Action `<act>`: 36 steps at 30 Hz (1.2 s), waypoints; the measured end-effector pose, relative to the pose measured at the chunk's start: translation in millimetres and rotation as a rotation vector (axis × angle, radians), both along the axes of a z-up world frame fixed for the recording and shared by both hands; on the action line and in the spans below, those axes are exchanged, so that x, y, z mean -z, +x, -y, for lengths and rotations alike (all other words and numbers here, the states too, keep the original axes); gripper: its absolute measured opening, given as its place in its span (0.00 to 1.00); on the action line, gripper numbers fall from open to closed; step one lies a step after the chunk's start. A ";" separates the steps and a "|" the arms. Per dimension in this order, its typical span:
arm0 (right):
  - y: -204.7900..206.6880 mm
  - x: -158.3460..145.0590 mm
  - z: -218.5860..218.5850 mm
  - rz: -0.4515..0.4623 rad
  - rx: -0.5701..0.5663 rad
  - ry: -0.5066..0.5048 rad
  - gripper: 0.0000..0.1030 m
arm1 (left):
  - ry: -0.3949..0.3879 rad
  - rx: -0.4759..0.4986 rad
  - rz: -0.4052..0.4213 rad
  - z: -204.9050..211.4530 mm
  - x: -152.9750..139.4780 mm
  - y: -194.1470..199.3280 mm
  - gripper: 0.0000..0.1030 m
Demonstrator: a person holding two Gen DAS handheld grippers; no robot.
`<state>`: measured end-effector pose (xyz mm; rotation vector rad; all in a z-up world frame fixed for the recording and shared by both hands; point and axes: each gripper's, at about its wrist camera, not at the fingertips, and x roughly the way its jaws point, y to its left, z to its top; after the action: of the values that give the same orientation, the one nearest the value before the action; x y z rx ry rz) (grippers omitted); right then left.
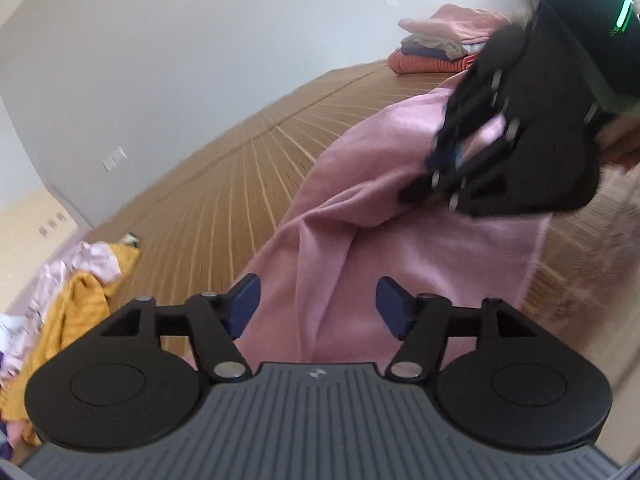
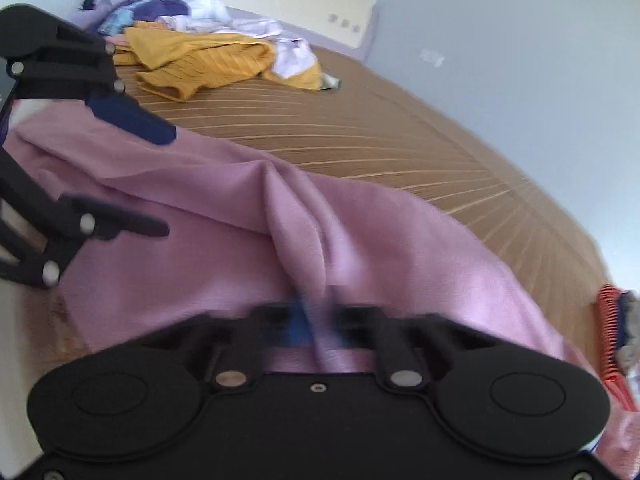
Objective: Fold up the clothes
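A pink garment [image 1: 360, 240] [image 2: 200, 200] lies rumpled across the woven bamboo mat [image 1: 224, 184] [image 2: 360, 128] on the bed. My left gripper [image 1: 319, 305] [image 2: 168, 183] is open just over the garment's near part, and its blue pads [image 1: 244, 304] press on nothing. My right gripper [image 2: 316, 320] [image 1: 440, 172] is shut on a raised fold of the pink garment, and cloth bunches up between its blurred pads. From the left wrist view it sits at the garment's far right side, with a person's dark sleeve [image 1: 580, 20] behind it.
A stack of folded clothes [image 1: 440, 48] [image 2: 612, 332], pink on top and orange-striped below, sits at one end of the mat. A loose heap of yellow, white and purple clothes [image 1: 80, 288] [image 2: 200, 60] lies at the other end. A pale wall runs along the mat's far edge.
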<state>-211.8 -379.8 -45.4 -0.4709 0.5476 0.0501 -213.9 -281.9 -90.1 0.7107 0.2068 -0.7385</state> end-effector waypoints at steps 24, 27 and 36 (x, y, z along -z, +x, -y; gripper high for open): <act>-49.5 -8.7 4.7 -0.121 -0.156 0.057 0.29 | 0.304 0.000 0.140 -33.1 8.6 -43.3 0.07; -60.9 -26.6 31.5 -0.122 -0.146 0.216 0.35 | 0.293 0.009 0.112 -36.0 15.1 -48.7 0.07; -107.0 -74.9 223.8 0.233 0.596 0.605 0.72 | 0.311 0.014 0.115 -38.0 21.6 -54.9 0.07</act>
<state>-318.8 -603.6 29.6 0.2848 0.3993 -0.3971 -268.7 -243.9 -111.8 1.0478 0.2144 -0.6834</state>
